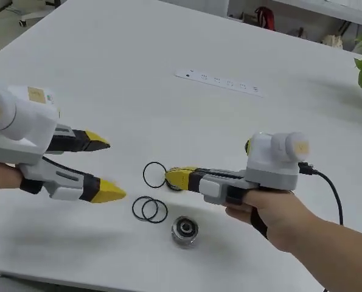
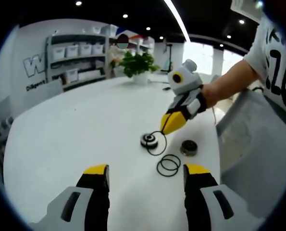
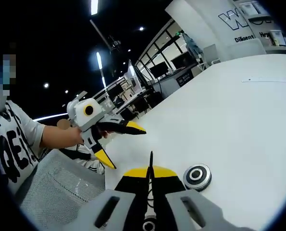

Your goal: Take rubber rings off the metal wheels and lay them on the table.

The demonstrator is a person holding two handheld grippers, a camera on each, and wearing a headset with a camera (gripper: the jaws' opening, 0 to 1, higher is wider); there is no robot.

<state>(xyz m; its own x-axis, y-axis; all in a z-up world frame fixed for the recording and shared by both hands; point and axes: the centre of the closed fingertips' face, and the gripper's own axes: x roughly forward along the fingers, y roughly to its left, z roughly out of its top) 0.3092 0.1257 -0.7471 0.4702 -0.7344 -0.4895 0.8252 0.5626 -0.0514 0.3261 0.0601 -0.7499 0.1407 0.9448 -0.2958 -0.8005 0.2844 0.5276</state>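
Status: right gripper [image 1: 171, 177] clenched on rubber ring [image 1: 154, 174] near metal wheel [image 1: 185, 230]; left gripper [image 1: 115, 170] released. Left gripper view exposes second wheel [image 2: 150, 140] behind that ring

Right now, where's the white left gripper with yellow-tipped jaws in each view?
Head view: white, yellow-tipped left gripper, open, at the left edge.
Left gripper view: left gripper, bottom centre.
Right gripper view: left gripper, left of centre.
Shared landmark: right gripper, shut on a thin black rubber ring.
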